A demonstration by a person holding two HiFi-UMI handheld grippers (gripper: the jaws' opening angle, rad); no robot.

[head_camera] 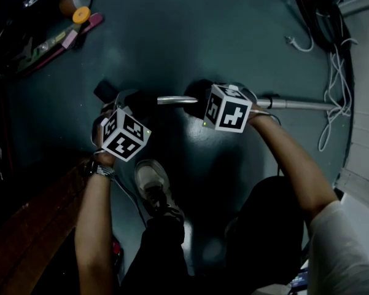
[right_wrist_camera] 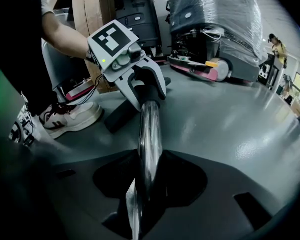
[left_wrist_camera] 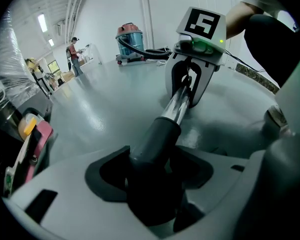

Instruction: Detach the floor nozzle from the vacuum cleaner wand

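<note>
No lettering, brand, number or sign can be read on anything in view.

Nozzle [head_camera: 105,91] at L end of wand [head_camera: 298,105]; shoe [head_camera: 152,183] beside.

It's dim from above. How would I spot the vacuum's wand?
Start at the dark green floor. Just beyond the person's pale shoe, a thin straight tube lies across the middle: the wand. It alone is shiny metal, held by the right gripper, its left end entering the dark nozzle neck in the left gripper.
</note>
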